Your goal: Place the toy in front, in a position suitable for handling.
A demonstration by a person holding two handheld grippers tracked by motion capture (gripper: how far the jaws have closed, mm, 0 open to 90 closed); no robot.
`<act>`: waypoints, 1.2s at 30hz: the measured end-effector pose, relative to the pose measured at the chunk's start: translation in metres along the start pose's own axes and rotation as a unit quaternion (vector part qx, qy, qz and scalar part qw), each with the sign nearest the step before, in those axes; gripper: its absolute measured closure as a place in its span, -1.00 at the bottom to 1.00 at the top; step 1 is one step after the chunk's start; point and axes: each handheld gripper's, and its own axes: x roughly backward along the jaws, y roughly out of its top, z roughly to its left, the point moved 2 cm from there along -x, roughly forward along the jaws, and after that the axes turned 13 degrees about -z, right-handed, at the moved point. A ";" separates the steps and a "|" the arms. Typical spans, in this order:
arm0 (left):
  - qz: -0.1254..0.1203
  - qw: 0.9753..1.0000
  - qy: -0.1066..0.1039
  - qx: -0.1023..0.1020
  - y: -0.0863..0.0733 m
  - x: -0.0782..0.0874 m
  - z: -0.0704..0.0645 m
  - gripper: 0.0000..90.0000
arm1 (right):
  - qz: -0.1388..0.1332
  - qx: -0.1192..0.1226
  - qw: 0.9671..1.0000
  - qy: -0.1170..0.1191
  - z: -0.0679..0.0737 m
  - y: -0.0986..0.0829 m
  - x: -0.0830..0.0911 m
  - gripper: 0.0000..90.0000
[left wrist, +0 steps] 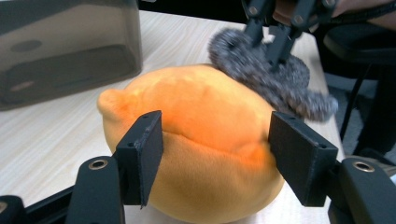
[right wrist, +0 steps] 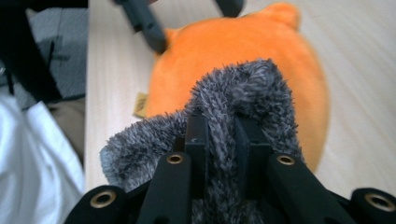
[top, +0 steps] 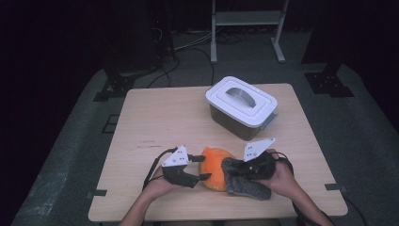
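Note:
An orange plush toy (top: 216, 167) lies on the wooden table (top: 155, 117) near its front edge. My left gripper (top: 203, 168) stands open, one jaw on each side of the orange plush (left wrist: 205, 135), not squeezing it. A grey fuzzy cloth (top: 244, 182) rests against the plush's right side. My right gripper (top: 237, 168) is shut on a fold of that grey cloth (right wrist: 233, 121), with the orange plush (right wrist: 224, 51) just beyond it. The right gripper's jaws also pinch the grey cloth (left wrist: 266, 70) in the left gripper view.
A dark plastic box with a white handled lid (top: 241, 100) stands at the table's back right, its smoky wall (left wrist: 65, 51) close behind the plush. A white metal rack (top: 247, 21) and cables are on the floor beyond the table.

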 end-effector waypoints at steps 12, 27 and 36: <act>0.015 0.998 0.005 -0.059 -0.002 -0.006 -0.011 -0.11 | -0.026 0.048 0.998 -0.008 0.012 0.023 0.003 0.72; 0.009 1.000 0.010 -0.021 -0.001 -0.006 -0.004 -0.39 | -0.002 0.003 1.000 0.007 0.000 -0.001 0.007 0.71; 0.018 0.997 0.012 -0.072 -0.001 -0.008 -0.013 -0.16 | -0.024 0.015 1.000 0.012 0.004 0.014 0.011 0.71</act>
